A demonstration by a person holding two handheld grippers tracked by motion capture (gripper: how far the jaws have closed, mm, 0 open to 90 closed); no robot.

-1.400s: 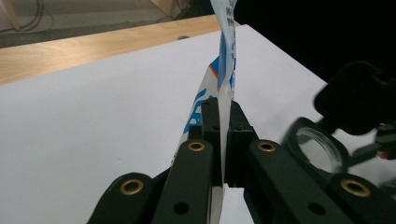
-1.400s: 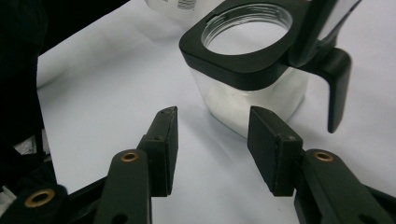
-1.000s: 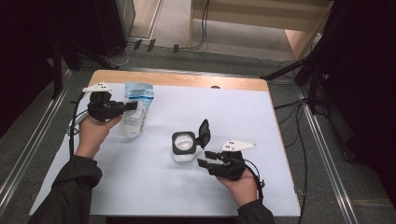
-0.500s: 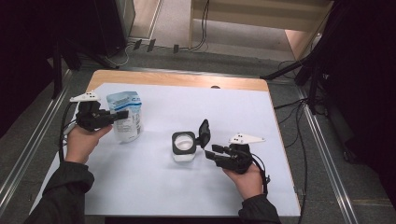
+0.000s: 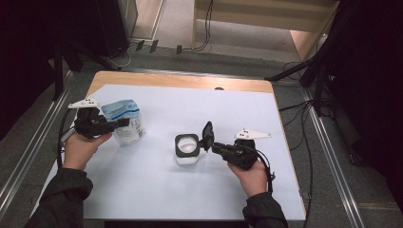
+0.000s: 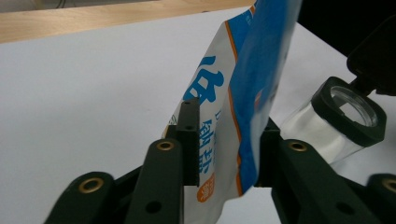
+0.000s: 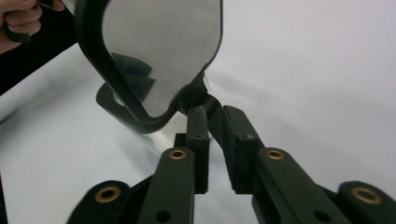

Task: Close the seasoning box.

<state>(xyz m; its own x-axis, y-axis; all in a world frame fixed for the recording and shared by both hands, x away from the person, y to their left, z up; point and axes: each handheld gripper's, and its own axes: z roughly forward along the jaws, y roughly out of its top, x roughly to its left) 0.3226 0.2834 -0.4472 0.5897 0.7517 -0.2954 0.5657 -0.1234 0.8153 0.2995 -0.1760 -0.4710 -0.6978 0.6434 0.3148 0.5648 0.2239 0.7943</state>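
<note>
So there's a small clear jar point(image 5: 187, 151) with a squarish black rim sitting roughly mid-table on the white sheet point(image 5: 157, 199) that covers the wooden table point(image 5: 180, 80). Its hinged black lid point(image 5: 207, 134) is flipped up and standing nearly vertical on the jar's right side. Looking down into it, the inside looks pale/whitish, but honestly I can't tell if that's contents or just the white sheet showing through the clear bottom. In the left gripper view the jar point(image 6: 334, 119) looks see-through down its wall.

Other container is a blue-and-white pouch point(image 5: 124, 121) with blue lettering and an orange edge stripe, over at the left of the sheet, well apart from the jar. What's in the pouch isn't visible.

Hands: the left hand point(image 5: 81, 148) comes in from the bottom left, dark sleeve, holding the left gripper point(image 5: 122, 123) pointed rightward. Its jaws are squeezed onto the lower part of the pouch, one on each face; you can see that clearly in the left gripper view, where the pouch point(image 6: 243, 98) rises up between them, leaning a bit to the right.

The right hand point(image 5: 249, 175) comes in from the bottom right, and the right gripper point(image 5: 212, 146) points left toward the jar. Its jaws are pinched on the hinge tab at the base of the lid point(image 7: 159, 51), which looms up glossy and tilted in the right gripper view.
</note>
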